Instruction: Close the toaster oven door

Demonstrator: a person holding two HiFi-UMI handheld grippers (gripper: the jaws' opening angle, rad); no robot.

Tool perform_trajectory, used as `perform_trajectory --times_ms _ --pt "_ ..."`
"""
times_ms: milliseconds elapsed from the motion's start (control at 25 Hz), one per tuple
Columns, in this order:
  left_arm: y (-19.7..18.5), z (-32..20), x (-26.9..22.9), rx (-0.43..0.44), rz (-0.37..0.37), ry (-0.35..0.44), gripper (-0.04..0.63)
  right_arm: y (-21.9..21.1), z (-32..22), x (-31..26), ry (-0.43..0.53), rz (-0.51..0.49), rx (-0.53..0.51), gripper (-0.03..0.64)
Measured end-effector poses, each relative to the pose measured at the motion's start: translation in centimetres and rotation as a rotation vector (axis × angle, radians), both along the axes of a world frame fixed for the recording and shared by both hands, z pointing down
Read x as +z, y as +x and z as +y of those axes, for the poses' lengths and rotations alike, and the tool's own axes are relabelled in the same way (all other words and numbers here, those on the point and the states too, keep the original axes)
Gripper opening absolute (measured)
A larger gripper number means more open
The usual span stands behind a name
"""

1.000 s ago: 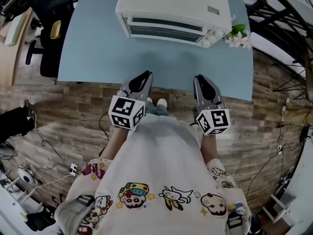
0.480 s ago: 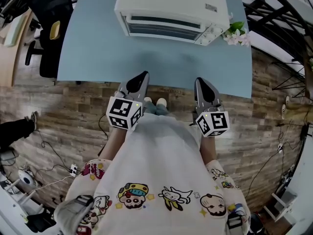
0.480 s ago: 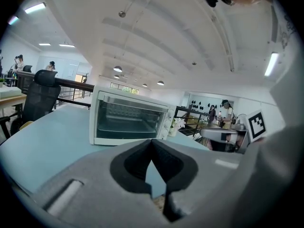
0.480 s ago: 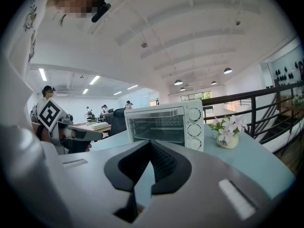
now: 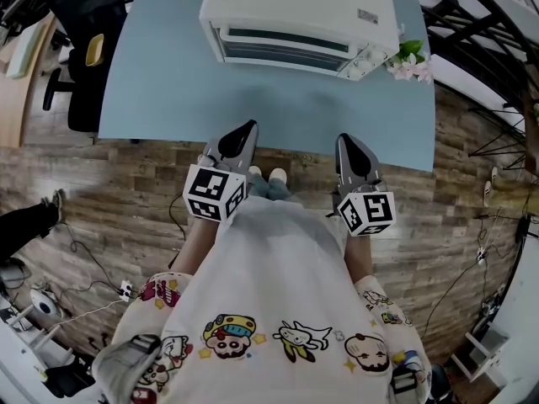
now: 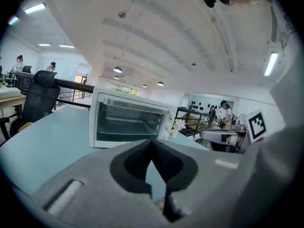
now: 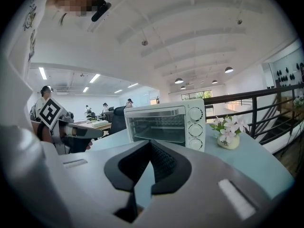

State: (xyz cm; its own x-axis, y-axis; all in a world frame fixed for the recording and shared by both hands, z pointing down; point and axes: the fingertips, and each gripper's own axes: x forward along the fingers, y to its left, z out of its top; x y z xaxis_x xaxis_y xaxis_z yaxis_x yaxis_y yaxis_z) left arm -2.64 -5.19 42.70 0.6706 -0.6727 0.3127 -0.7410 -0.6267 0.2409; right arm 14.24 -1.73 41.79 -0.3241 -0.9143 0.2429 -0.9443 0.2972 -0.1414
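Two tools are held clenched and empty over the near edge of the surface (image 5: 168, 82): the left tool (image 5: 248, 127) and the right tool (image 5: 345, 140), both well apart from the toaster oven (image 5: 299, 19) at the far side. Its door (image 5: 282, 47) is judged already upright and shut, so a further push could only slide the white body back, or knock the flowers (image 5: 411, 61) just beside it. A glass window and three dials (image 7: 195, 127) are shown on its front.

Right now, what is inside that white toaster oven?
Through the glass door of the toaster oven only a wire rack shows, with nothing on it. The dim floor below it cannot be made out.
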Motion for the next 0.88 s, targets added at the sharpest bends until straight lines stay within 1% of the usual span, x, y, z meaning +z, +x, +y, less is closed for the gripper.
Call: perform_trajectory --times_ms 880 --pt "-0.2 -1.0 0.3 -0.031 -0.001 -0.004 -0.002 0.1 -1.3 0.3 -0.017 -0.001 -0.024 0.008"
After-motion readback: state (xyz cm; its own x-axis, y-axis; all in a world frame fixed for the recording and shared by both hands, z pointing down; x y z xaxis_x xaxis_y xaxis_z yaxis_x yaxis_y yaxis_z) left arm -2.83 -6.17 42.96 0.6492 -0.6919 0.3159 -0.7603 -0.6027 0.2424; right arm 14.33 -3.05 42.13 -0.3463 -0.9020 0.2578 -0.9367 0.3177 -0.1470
